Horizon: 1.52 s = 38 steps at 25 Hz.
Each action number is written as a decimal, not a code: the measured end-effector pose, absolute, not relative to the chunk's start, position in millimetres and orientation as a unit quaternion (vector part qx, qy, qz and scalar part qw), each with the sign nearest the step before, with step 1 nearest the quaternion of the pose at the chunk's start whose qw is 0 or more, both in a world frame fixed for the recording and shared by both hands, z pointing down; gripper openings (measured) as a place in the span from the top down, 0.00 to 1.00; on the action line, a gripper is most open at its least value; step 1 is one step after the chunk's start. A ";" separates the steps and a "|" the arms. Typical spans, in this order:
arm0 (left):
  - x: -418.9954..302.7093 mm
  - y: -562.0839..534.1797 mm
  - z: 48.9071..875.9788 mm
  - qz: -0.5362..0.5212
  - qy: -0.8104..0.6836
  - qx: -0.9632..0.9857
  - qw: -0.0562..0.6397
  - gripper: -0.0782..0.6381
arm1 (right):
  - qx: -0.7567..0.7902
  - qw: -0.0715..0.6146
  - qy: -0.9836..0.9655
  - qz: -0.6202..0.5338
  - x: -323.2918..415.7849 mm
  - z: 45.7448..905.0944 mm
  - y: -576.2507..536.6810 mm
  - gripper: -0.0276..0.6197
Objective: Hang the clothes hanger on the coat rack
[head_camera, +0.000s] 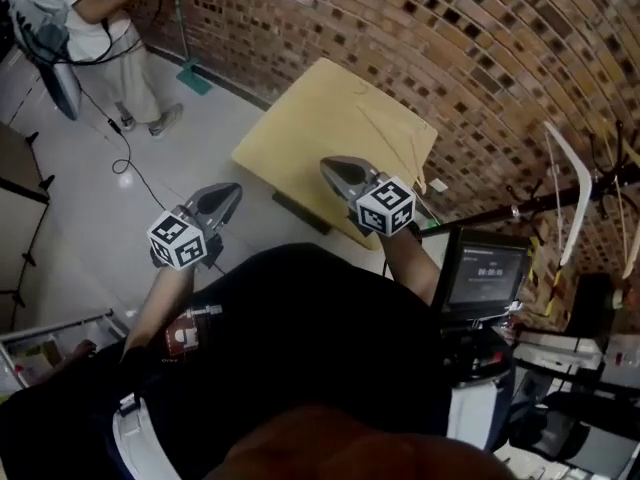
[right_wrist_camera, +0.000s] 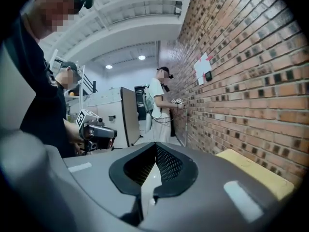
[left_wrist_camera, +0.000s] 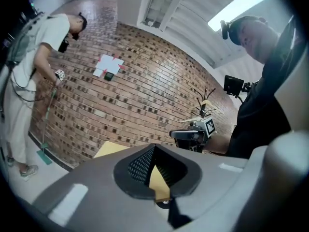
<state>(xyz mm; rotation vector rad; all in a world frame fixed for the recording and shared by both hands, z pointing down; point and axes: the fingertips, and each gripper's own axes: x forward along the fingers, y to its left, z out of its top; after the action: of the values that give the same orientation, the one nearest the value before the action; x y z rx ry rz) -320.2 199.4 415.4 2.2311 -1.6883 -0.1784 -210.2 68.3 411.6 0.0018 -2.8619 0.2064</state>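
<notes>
Lying on the worktop ahead, the hanger is nearer the right hand-held gripper than the left hand-held gripper; both are pressed together, empty.

Pale yellow square tabletop sits close to the red-brown brick wall, on a light tiled floor. Person in white top and light trousers stands top left by the wall. A thin black cable trails near their feet. Teal flat mop head rests at the wall base. Small black monitor is lit, right of the table. White paper sheets are stuck on the brick.
</notes>
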 end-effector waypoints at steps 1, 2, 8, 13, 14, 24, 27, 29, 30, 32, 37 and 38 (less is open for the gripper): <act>-316.8 184.9 417.7 -0.060 -0.577 0.796 0.171 0.90 | 0.018 0.140 -0.987 0.073 -202.0 415.1 61.9 0.93; -310.9 169.7 420.0 -0.058 -0.561 0.807 0.174 0.90 | 0.034 0.143 -0.986 0.075 -191.9 418.8 54.1 0.93; -237.4 76.3 426.8 -0.038 -0.473 0.863 0.175 0.90 | 0.136 0.134 -0.977 0.098 -102.0 436.5 -5.6 0.93; -172.8 8.4 435.0 -0.012 -0.429 0.885 0.183 0.90 | 0.169 0.123 -0.973 0.097 -42.2 443.2 -50.6 0.93; -163.5 -3.4 436.7 -0.006 -0.425 0.886 0.185 0.90 | 0.172 0.125 -0.972 0.097 -33.5 445.9 -59.5 0.93; -143.3 -99.3 460.0 0.026 -0.356 0.908 0.221 0.90 | 0.241 0.135 -0.953 0.125 -15.7 468.8 -146.6 0.93; -159.2 -130.1 472.7 0.030 -0.326 0.916 0.230 0.90 | 0.272 0.150 -0.941 0.132 -32.0 479.7 -173.8 0.93; -171.7 -152.4 482.3 0.039 -0.311 0.919 0.240 0.90 | 0.293 0.156 -0.932 0.147 -42.1 487.2 -193.8 0.92; -177.7 -162.9 487.4 0.044 -0.302 0.920 0.246 0.90 | 0.305 0.158 -0.926 0.156 -45.7 491.2 -202.6 0.91; -188.4 -183.5 497.0 0.058 -0.285 0.922 0.256 0.90 | 0.330 0.162 -0.914 0.170 -48.9 499.0 -221.1 0.91; -198.7 -228.1 529.1 0.087 -0.275 0.914 0.284 0.90 | 0.369 0.189 -0.891 0.186 -40.4 533.7 -262.9 0.88; -195.4 -236.9 536.4 0.090 -0.277 0.912 0.289 0.90 | 0.371 0.198 -0.887 0.189 -34.5 544.3 -271.3 0.88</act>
<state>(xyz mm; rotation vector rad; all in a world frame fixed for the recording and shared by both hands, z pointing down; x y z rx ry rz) -195.4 -236.9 536.4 2.4343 -0.7399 0.2396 -34.5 -271.3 544.3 1.0386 -2.4829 0.5281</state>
